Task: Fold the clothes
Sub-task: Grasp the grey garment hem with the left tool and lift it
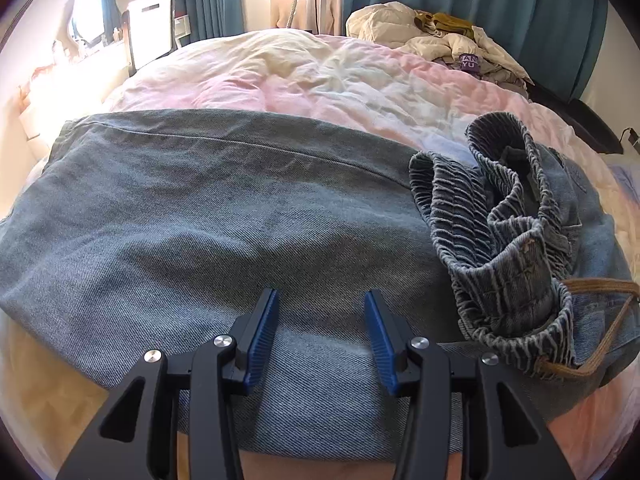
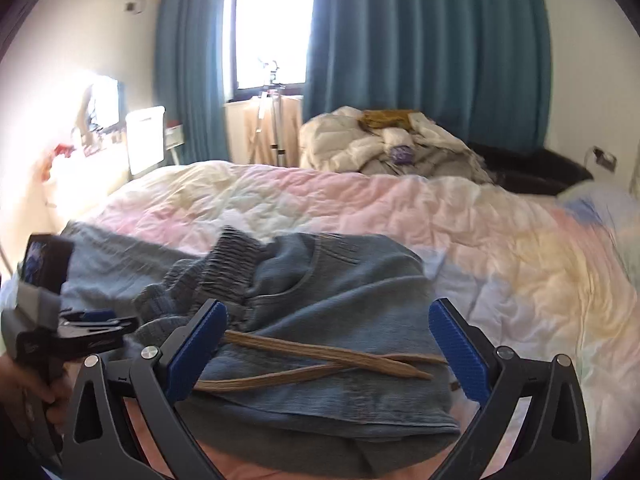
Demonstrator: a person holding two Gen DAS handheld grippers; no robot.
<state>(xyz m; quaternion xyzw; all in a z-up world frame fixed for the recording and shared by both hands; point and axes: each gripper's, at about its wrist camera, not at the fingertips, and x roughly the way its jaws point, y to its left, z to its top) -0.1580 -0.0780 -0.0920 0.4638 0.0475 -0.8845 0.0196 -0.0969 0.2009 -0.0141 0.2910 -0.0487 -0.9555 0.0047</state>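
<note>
A pair of blue denim trousers (image 1: 192, 216) lies spread across the near side of the bed, its ribbed elastic waistband (image 1: 504, 236) bunched up at the right with a tan drawstring (image 1: 600, 320) trailing from it. My left gripper (image 1: 322, 296) is open and empty just above the flat denim. In the right wrist view the trousers (image 2: 340, 300) lie in front of me, the waistband (image 2: 224, 268) to the left and the drawstring (image 2: 320, 360) crossed on top. My right gripper (image 2: 328, 312) is wide open above the drawstring. The left gripper (image 2: 96, 320) shows at the left edge.
The bed carries a pink and cream quilt (image 1: 300, 76). A heap of pale clothes (image 1: 440, 44) lies at its far right corner, also in the right wrist view (image 2: 384, 148). Teal curtains (image 2: 420, 40), a window and a tripod (image 2: 272, 120) stand behind; a bright dresser (image 1: 80, 60) is left.
</note>
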